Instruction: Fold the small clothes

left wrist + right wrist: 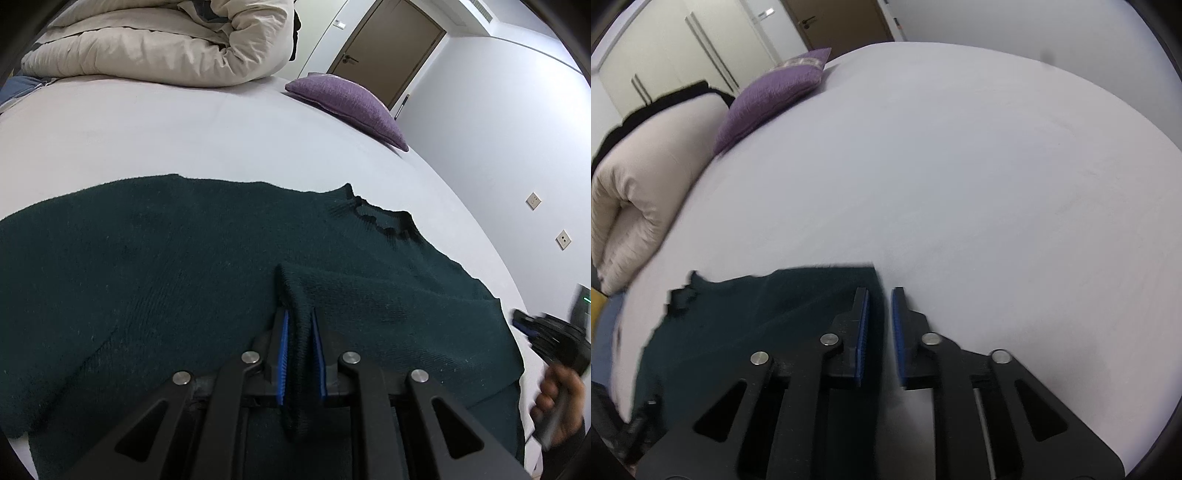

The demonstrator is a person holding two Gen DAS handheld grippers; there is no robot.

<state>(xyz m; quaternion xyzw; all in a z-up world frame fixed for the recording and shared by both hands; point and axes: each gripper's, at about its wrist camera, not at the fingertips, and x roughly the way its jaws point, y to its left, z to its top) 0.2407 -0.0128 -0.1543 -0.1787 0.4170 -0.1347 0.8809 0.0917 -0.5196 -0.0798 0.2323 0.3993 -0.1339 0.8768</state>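
1. Sweater [166, 266], dark green knit, is spread flat on the white bed sheet [184, 129], with its neckline [380, 218] off to the right in the left wrist view.
2. Left gripper [299, 325] has a raised ridge of the knit pinched between its blue pads [283, 354], so the jaws are clamped on the sweater fabric, which runs back between the fingers toward the camera.
3. Right gripper [880, 306] sits right over the sweater's edge [775, 314]. Its jaws are a bit apart, with nothing I can see between the pads [863, 332]: left finger over the dark knit, right finger over bare sheet. That view is kinda blurry though.
4. In the left wrist view you can also see the right gripper [546, 332] at the far right edge, off the sweater's side, with the person's hand [557, 402] wrapped around its handle.
5. Background stuff: a purple pillow [347, 103] near the far edge of the bed, a rolled-up beige duvet [155, 40] behind it, and a brown door [388, 48] in the wall.
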